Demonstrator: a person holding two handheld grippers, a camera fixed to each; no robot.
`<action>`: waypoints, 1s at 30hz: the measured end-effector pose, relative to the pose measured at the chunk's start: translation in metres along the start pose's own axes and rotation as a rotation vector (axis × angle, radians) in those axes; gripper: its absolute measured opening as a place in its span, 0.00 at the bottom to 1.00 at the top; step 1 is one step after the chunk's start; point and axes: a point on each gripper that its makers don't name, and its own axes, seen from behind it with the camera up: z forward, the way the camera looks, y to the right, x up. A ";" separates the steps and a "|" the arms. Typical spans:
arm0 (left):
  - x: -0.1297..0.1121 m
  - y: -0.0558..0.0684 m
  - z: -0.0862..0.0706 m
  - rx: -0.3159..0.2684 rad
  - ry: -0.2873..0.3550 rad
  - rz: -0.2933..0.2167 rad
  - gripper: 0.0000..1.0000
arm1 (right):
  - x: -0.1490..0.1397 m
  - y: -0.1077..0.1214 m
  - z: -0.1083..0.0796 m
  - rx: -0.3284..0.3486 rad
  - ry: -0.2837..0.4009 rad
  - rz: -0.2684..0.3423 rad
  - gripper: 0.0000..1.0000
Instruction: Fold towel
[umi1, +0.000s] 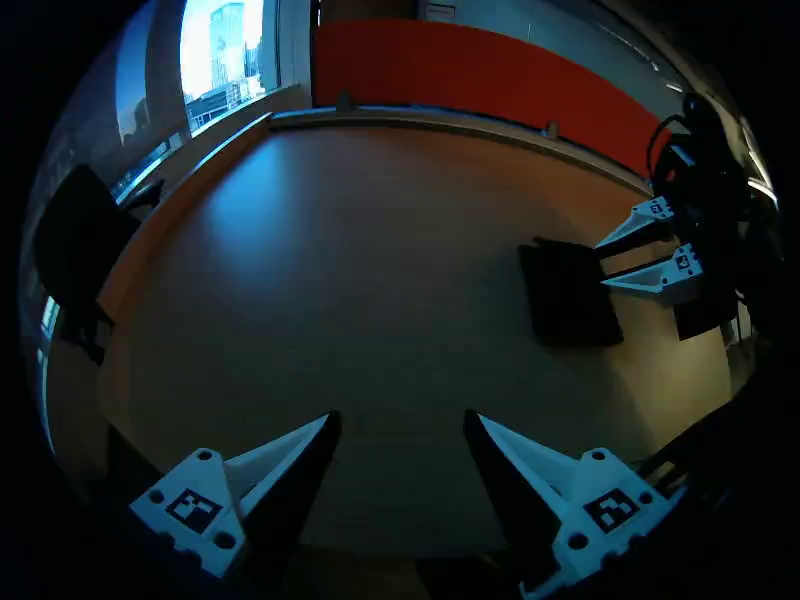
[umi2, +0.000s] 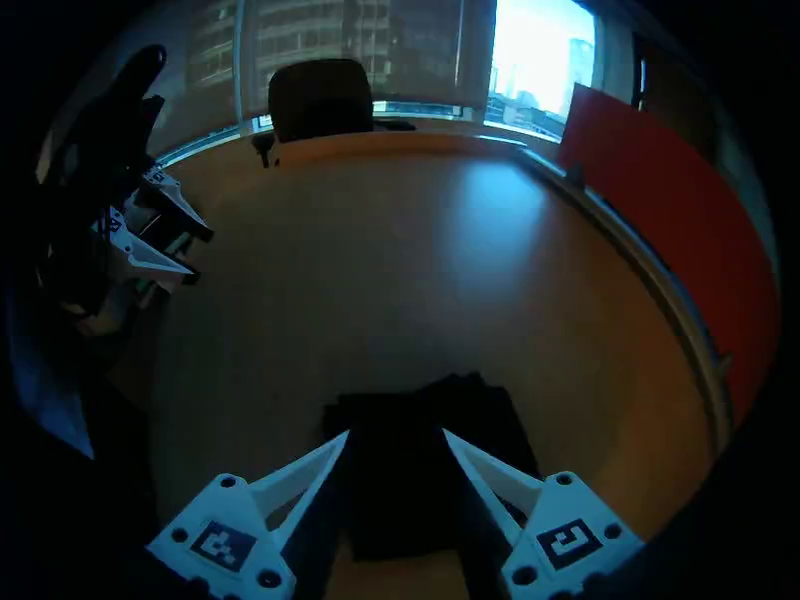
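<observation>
**Hovering over a dark towel, both jaws released**

Left gripper view: the left gripper hangs over the bare wooden desk, jaws released, well apart from the dark towel lying flat on the desk. The right gripper sits at the towel's edge. An orange partition stands beyond the towel.

Right gripper view: the right gripper's jaws are spread just above the towel, gripping nothing. An office chair stands far beyond the towel.

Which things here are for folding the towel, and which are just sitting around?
For the job:
dark towel
right gripper, open above it
left gripper, open
wooden table under the towel

Just around:
office chair
red partition
window
</observation>
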 end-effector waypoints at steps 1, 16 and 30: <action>0.001 0.000 0.000 0.000 0.002 0.001 0.91 | -0.001 0.000 -0.001 -0.002 -0.001 0.001 0.56; 0.004 0.002 -0.002 -0.004 0.011 0.017 0.91 | -0.051 -0.009 -0.017 -0.054 -0.049 0.080 0.67; 0.004 0.001 -0.002 -0.006 0.011 0.035 0.91 | -0.094 -0.019 -0.026 -0.092 -0.094 0.154 0.67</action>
